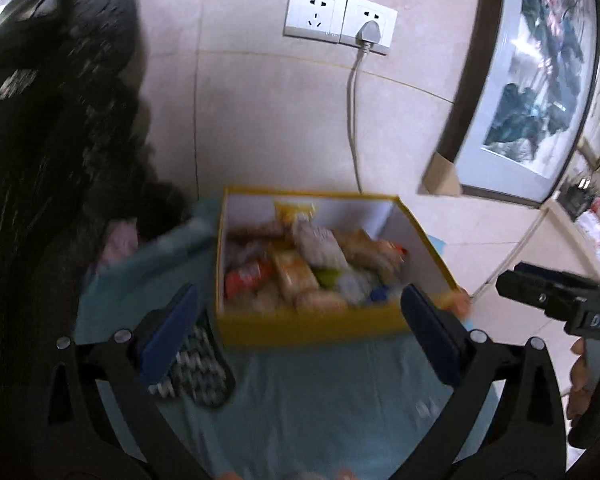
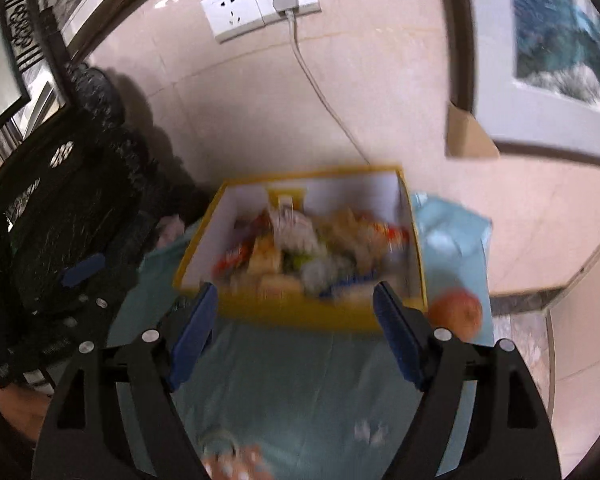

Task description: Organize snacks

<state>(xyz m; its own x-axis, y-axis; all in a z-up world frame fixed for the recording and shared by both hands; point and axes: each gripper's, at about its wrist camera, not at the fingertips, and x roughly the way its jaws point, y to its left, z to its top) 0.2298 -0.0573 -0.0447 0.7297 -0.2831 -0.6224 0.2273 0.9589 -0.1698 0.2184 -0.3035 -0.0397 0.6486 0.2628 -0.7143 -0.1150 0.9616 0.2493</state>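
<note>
Right wrist: orange [image 2: 456, 312] beside box [image 2: 300, 316].

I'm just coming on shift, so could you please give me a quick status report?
Left gripper open, empty. Right gripper open, empty. Yellow box full of snacks, on blue cloth. Orange fruit beside box; nothing blocking.

Pale tiled wall [image 1: 260, 120] with a double socket [image 1: 340, 20] at 12 o'clock, one cord [image 1: 354, 120] plugged in; framed painting [image 1: 540, 80] at 2 o'clock.
</note>
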